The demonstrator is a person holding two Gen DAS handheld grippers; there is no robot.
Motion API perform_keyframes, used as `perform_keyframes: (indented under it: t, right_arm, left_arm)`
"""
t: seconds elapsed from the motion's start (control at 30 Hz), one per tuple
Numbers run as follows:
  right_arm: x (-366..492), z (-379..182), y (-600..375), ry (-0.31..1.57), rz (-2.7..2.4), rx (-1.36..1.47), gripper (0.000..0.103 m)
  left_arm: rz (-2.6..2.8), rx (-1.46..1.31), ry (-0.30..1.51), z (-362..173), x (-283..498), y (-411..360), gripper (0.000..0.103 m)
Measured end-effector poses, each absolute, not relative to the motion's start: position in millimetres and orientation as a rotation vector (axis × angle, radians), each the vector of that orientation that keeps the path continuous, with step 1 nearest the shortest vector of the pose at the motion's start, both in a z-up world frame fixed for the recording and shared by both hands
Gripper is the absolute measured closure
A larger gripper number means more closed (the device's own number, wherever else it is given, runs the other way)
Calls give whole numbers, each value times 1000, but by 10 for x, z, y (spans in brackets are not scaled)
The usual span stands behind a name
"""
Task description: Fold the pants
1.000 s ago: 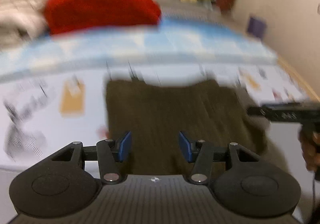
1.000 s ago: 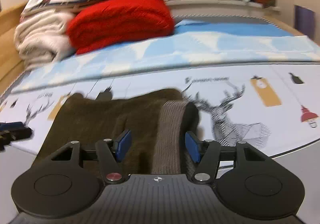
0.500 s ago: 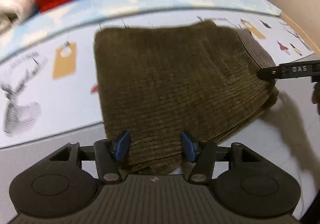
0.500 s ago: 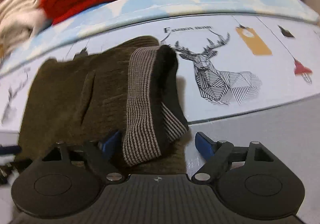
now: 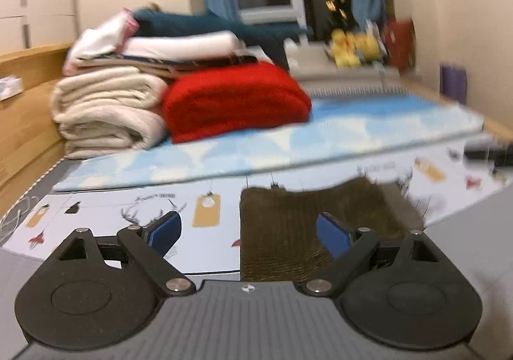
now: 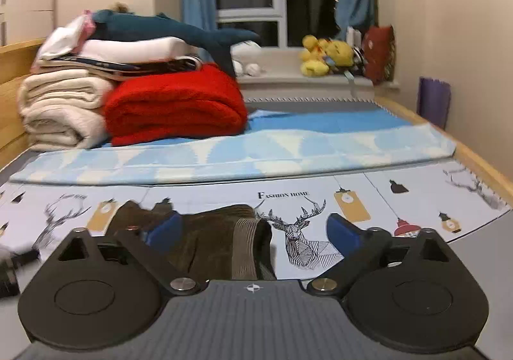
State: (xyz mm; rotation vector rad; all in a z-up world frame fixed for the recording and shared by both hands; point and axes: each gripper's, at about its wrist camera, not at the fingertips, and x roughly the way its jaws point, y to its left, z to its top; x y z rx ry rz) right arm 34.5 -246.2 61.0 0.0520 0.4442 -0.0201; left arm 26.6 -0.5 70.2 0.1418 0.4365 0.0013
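One pair of olive-brown corduroy pants point(image 5: 307, 231) lay folded into a compact rectangle on the pale printed bedsheet with deer and lantern drawings point(image 6: 368, 186), near its front edge. The left gripper point(image 5: 247, 235) had its two blue-padded fingers spread wide, holding nothing; the pants sat ahead of its right finger. The right gripper point(image 6: 255, 230) was likewise spread and empty, with the pants point(image 6: 211, 238) and their striped ribbed waistband point(image 6: 245, 247) lying between its fingers, though whether they touched could not be told. Behind, one light-blue patterned blanket point(image 6: 256, 151) lay flat across the bed. On it sat one folded red fleece blanket point(image 6: 174, 106) beside one stack of cream and white linens point(image 6: 61, 106). One dark teal plush shark point(image 6: 166, 29) rested on top of that stack, and yellow plush toys point(image 6: 323, 55) sat on the windowsill.
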Motion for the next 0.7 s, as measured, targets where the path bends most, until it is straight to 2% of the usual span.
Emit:
perform_keyframes:
  t: [0.13,0.17,0.23,0.33,0.5,0.7]
  right_arm:
    - [137,374,-2425,524,-38,41,1]
    - [135,393,-2414,545,-48,57,3]
    - [82,408,-2409,516,-53,96,3]
    - [106,353,-2361,548,-77,83,2]
    - [173,289,-2344,575,-72,99,2]
    - [225,221,-2310,610,-54,30,2]
  left_arm:
    - [18,58,452,767,-120,3,7]
    - [13,51,475,722,-175,2,3]
    - [32,26,573,658,-108,17,1]
    - [76,-13,566,667,-52,42,1]
    - [72,-51,688,512,180,40,1]
    - [63,-33,755,401,329,-3,1]
